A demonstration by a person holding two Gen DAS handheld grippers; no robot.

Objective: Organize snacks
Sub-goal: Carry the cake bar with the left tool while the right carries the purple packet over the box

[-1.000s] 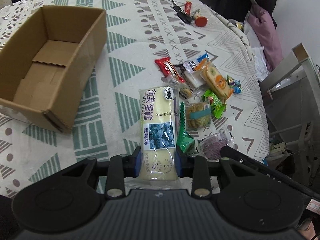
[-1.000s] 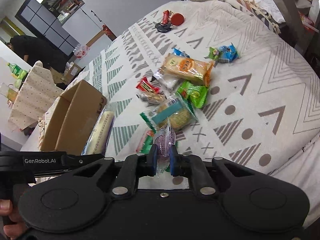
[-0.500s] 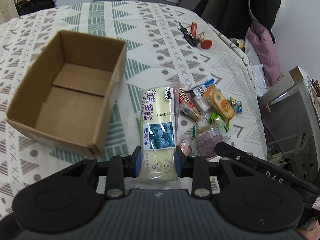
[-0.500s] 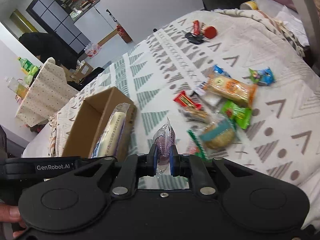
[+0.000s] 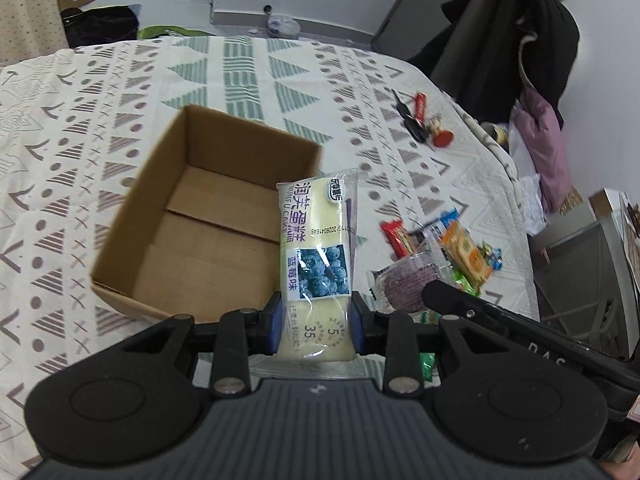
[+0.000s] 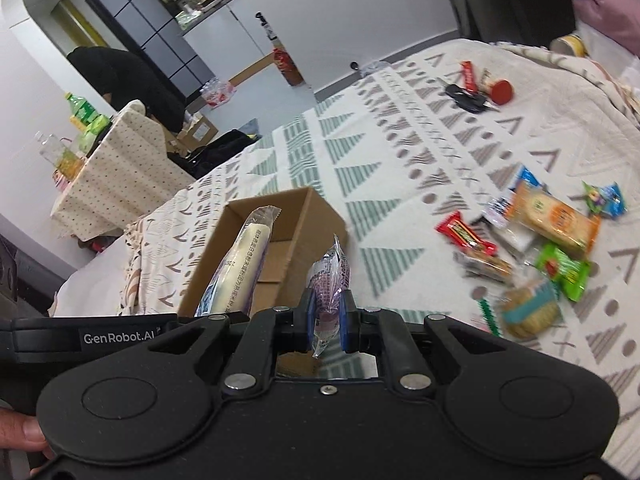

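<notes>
My left gripper [image 5: 314, 326] is shut on a long pale blueberry cake packet [image 5: 316, 248], held in the air over the near right corner of an open, empty cardboard box [image 5: 120, 240]. My right gripper [image 6: 326, 326] is shut on a small purple snack packet [image 6: 328, 280], lifted beside the same box [image 6: 296, 216]; the cake packet [image 6: 244, 260] shows edge-on over the box opening. The purple packet [image 5: 404, 280] also appears to the right in the left wrist view. Several loose snacks [image 6: 552, 220] lie on the patterned cloth to the right.
Keys with a red tag [image 5: 420, 116] lie at the far right of the patterned tablecloth [image 5: 240, 68]. A dark jacket hangs on a chair [image 5: 500, 28] beyond the table. A hand [image 6: 20, 436] holds the left gripper's handle. A second table with bottles [image 6: 84, 120] stands far left.
Both grippers have moved left, away from the snack pile, carrying their packets toward the box. The cake packet now hangs over the box's edge and the purple packet is beside it.
</notes>
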